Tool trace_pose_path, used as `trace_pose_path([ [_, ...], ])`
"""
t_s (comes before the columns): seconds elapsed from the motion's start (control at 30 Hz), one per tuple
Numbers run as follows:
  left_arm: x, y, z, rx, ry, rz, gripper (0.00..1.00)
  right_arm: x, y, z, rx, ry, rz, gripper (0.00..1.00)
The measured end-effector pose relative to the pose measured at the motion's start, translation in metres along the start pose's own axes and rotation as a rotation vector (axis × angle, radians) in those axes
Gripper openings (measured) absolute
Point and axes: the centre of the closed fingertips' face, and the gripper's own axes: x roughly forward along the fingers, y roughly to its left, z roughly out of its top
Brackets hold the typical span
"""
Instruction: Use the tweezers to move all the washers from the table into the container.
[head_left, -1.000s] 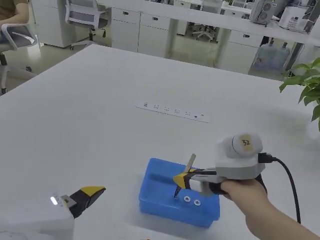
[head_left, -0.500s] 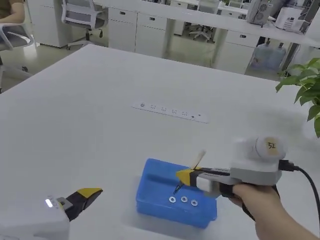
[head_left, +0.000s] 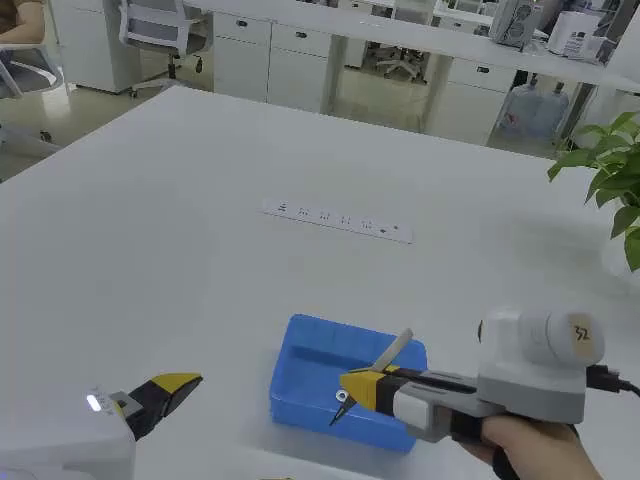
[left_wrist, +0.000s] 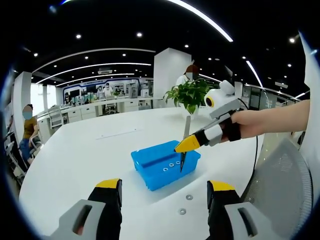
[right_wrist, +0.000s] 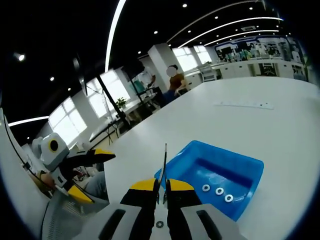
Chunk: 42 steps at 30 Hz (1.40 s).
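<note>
Drop done: lifts tweezers (head_left: 393, 351), clamped in right tool (head_left: 358, 386), up from container (head_left: 300, 345); third washer (head_left: 341, 397) now inside. Leaves two washers (left_wrist: 189, 197) on counter (left_wrist: 75, 160); left tool (left_wrist: 164, 186) gaping, empty.

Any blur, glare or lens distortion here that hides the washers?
Head view: even light, no glare on the container. Left gripper view: fisheye curves the table; loose washers small but legible. Right gripper view: ceiling lights bend into arcs; tweezers and washers in the container sharp.

Washers (left_wrist: 171, 164) in container (left_wrist: 155, 180) — (two on table (left_wrist: 75, 160)).
</note>
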Motion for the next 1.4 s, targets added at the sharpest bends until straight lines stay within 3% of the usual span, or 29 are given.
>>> trace_pose_path([
  [0.2, 0.000, -0.001, 0.000, 0.005, 0.000, -0.004, 0.70, 0.009, 0.008, -0.032, -0.052, 0.102, 0.018, 0.04],
  [0.33, 0.000, -0.001, 0.000, 0.004, 0.002, -0.001, 0.70, 0.015, 0.011, -0.046, -0.037, 0.137, 0.036, 0.04],
  [0.6, -0.001, 0.000, 0.001, -0.002, -0.003, 0.003, 0.70, 0.020, 0.009, -0.062, -0.083, 0.200, 0.026, 0.04],
  [0.87, -0.001, 0.000, 0.000, -0.001, 0.000, 0.003, 0.70, 0.020, 0.013, -0.062, -0.115, 0.202, 0.035, 0.04],
  [0.97, -0.001, 0.000, 0.000, 0.000, 0.001, 0.003, 0.70, 0.020, 0.019, -0.064, -0.185, 0.211, 0.045, 0.04],
  [1.17, 0.000, 0.000, 0.000, -0.002, 0.002, 0.002, 0.69, 0.020, 0.039, -0.074, -0.465, 0.245, 0.087, 0.05],
  [1.23, 0.000, -0.001, -0.001, 0.001, 0.005, 0.001, 0.69, 0.020, 0.039, -0.075, -0.526, 0.246, 0.075, 0.04],
  [1.4, 0.000, -0.001, -0.001, 0.002, 0.005, 0.000, 0.69, 0.020, 0.037, -0.074, -0.545, 0.236, 0.066, 0.03],
])
